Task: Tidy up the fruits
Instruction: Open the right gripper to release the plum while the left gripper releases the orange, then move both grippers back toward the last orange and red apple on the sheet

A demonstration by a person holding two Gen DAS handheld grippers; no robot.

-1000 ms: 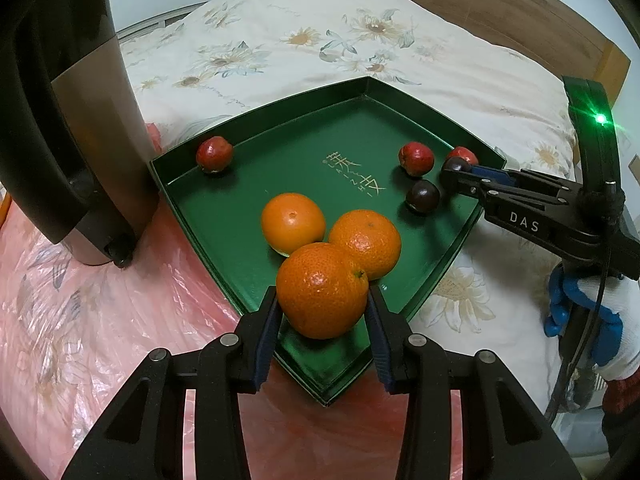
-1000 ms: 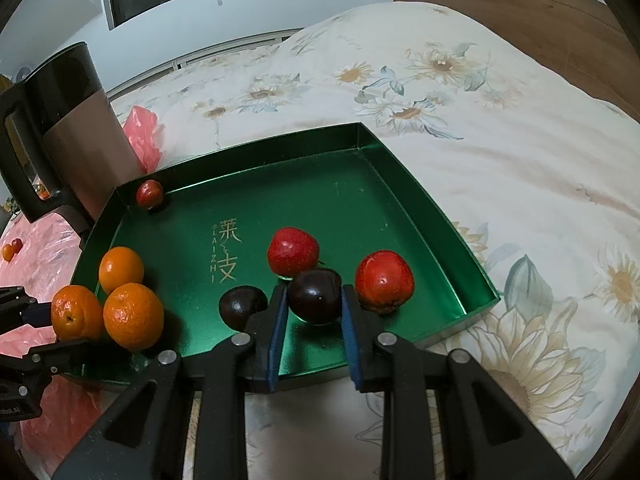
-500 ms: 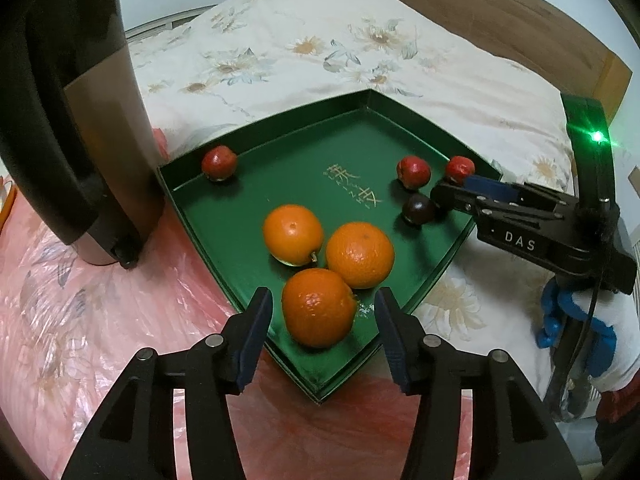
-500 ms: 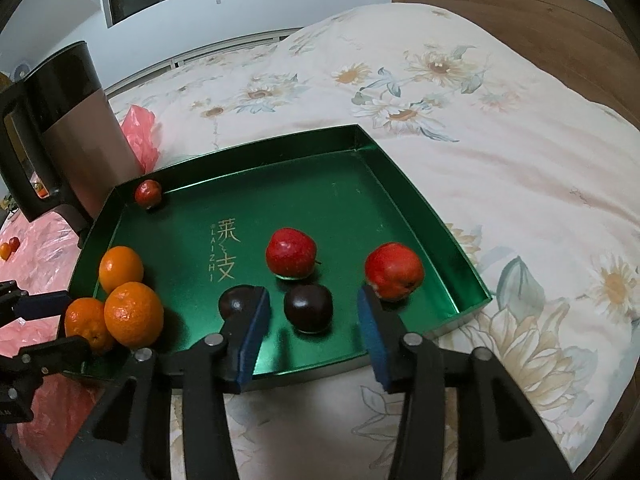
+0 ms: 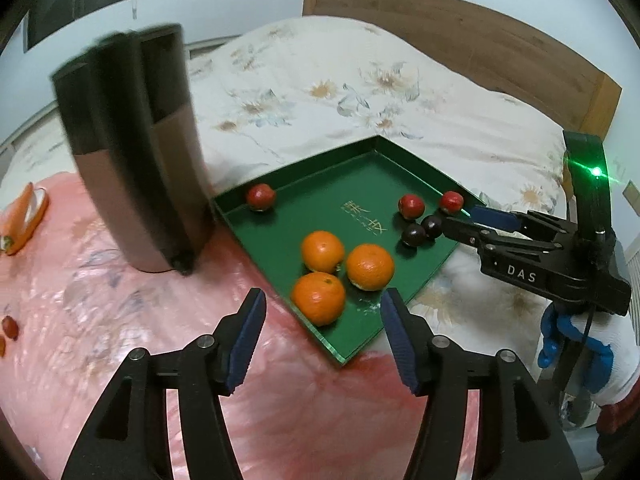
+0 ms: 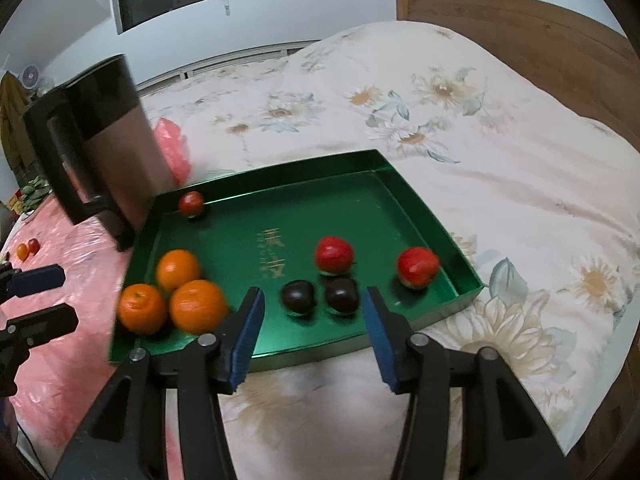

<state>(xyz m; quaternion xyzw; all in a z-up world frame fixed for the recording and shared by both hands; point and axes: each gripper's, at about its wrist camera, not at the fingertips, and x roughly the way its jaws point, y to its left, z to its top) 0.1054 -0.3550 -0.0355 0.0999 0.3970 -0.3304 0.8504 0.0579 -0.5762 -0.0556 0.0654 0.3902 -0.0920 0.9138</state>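
Observation:
A green tray (image 5: 360,184) (image 6: 372,168) lies on the bed. Three oranges (image 5: 319,298) (image 6: 197,306) cluster at one corner. Two dark plums (image 5: 414,235) (image 6: 341,295) lie side by side, with two red fruits (image 5: 412,205) (image 6: 334,255) beyond them and a third red fruit (image 5: 261,197) (image 6: 191,203) in the far corner. My left gripper (image 5: 322,334) is open and empty, back from the nearest orange. My right gripper (image 6: 314,330) is open and empty, just short of the plums; it also shows in the left wrist view (image 5: 476,220).
A tall dark kettle (image 5: 136,148) (image 6: 96,136) stands beside the tray on pink plastic sheeting (image 5: 80,320). Small fruits (image 6: 28,248) lie on the sheeting at the far left. A wooden headboard (image 5: 480,48) backs the floral quilt (image 6: 480,140).
Both grippers opened and let go: the left released an orange, the right a dark plum, both into the tray. Both grippers then drew back from the tray.

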